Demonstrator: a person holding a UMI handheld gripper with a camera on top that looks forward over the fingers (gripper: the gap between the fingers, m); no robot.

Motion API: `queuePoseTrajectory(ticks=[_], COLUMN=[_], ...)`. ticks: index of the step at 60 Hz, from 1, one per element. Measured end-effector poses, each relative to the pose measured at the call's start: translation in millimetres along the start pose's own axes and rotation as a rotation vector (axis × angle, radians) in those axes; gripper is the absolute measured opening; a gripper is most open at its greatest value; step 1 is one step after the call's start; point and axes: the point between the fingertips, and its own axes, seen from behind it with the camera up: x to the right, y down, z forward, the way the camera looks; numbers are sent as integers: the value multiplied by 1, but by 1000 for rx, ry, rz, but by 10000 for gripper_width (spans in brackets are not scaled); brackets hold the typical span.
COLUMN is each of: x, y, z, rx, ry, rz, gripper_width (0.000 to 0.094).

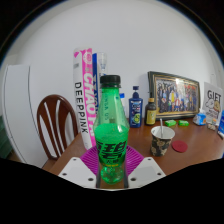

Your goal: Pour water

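Gripper [112, 168] closed on green bottle [112, 135]; both fingers with magenta pads [93, 160] press its lower body from either side; bottle upright, black cap on, dead centre between the fingers. Bottle base hidden below the fingers, so cannot tell if it touches the desk [190, 150] or is lifted; label text partly blocked by the pads. Paper cup [162, 140] stands on the desk at 2 o'clock from the bottle, near but apart; its inside not visible, contents unknown. Red lid-like disc [179, 146] just past the cup at 3 o'clock; too small to identify. Dark blue bottle [135, 108] behind at 1 o'clock, partly occluded by the green one. Framed picture [174, 95] leans at the wall at 2 o'clock; detail unreadable. Tall box marked DEEPPINK [82, 90] at 11 o'clock, lower part hidden. Wooden chair [53, 122] at 9 o'clock, seat cut off by the desk edge.
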Motion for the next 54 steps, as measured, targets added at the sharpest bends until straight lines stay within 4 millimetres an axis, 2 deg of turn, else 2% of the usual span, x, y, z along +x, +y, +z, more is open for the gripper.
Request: queuePoseTrajectory(ticks=[5, 9, 17, 24, 31, 39, 47, 54], x=[-1, 2, 19, 38, 52, 46, 33, 27], y=[-23, -49, -97, -122, -125, -121, -110, -103], z=[2, 5, 18, 36, 52, 63, 67, 70], rx=[27, 48, 80, 79, 65, 1, -54, -82], ry=[-35, -70, -156, -235, -322, -420, -467, -494], rz=[110, 264, 696, 1132, 1476, 1761, 1908, 1966], gripper_width=[307, 305, 304, 305, 304, 304, 304, 306])
